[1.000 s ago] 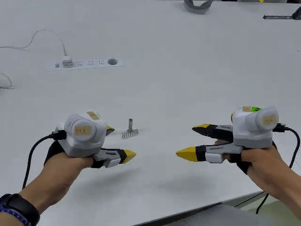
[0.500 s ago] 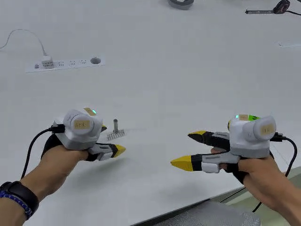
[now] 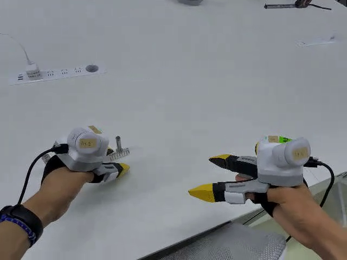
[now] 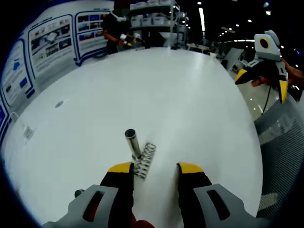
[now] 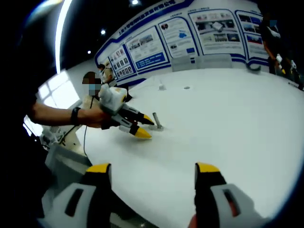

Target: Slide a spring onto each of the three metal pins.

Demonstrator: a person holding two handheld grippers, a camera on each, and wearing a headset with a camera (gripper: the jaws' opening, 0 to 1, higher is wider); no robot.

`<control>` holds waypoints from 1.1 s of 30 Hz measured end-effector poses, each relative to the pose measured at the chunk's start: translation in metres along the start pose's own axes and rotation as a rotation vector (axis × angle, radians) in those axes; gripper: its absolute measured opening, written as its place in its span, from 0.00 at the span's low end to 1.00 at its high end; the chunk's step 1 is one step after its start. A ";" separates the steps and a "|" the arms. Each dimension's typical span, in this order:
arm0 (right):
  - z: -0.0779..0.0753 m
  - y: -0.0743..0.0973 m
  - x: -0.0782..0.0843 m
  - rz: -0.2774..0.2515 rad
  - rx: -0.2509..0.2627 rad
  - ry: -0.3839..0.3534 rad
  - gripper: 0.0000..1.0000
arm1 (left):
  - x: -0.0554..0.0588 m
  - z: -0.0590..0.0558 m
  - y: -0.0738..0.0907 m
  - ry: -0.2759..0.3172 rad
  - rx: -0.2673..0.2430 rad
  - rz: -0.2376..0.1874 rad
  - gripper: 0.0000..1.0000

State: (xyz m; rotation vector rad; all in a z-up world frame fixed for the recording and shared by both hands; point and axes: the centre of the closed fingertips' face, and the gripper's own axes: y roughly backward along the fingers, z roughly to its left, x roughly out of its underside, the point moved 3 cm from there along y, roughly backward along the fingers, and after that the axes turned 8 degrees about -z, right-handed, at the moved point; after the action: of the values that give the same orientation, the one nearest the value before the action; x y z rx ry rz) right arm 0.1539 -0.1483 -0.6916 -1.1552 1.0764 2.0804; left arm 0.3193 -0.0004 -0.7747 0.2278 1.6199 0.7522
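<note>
A short metal pin [image 3: 119, 143] stands upright on the white table, and a small coil spring [image 3: 116, 155] lies flat at its foot. My left gripper [image 3: 116, 164] is low over the table, right behind them. In the left gripper view the pin [image 4: 132, 141] stands just ahead of the left jaw. The spring [image 4: 145, 159] reaches back between the yellow tips of the open left gripper [image 4: 155, 167], untouched. My right gripper [image 3: 209, 175] hovers open and holds nothing, well off to the right near the table's front edge. From the right gripper [image 5: 152, 167] I see the left gripper [image 5: 141, 126] beside the pin [image 5: 156, 120].
A white power strip [image 3: 54, 73] with a plugged-in charger lies at the back left. A second strip [image 3: 314, 40] and a dark tool [image 3: 293, 5] lie at the far right. The table's front edge [image 3: 227, 225] runs just below my right hand.
My head has tilted, so the whole picture has shifted. The left gripper has moved forward, and its tips now sit around the near end of the spring. The right gripper stays open.
</note>
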 end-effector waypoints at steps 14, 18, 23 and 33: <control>0.003 0.001 0.003 -0.005 0.007 -0.008 0.73 | 0.001 0.007 -0.005 0.021 -0.047 0.004 0.20; 0.003 0.001 0.002 -0.011 0.012 -0.005 0.73 | 0.001 0.009 -0.005 0.038 -0.057 -0.001 0.13; 0.005 0.002 0.007 -0.013 0.020 -0.006 0.73 | 0.001 0.004 -0.003 0.055 -0.052 -0.002 0.11; 0.009 0.003 0.003 -0.024 0.027 0.001 0.73 | 0.012 -0.013 0.015 0.077 -0.044 0.003 0.11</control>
State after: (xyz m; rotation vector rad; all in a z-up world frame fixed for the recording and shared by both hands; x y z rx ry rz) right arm 0.1464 -0.1423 -0.6908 -1.1502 1.0824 2.0408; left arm 0.3003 0.0127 -0.7754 0.1717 1.6741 0.8064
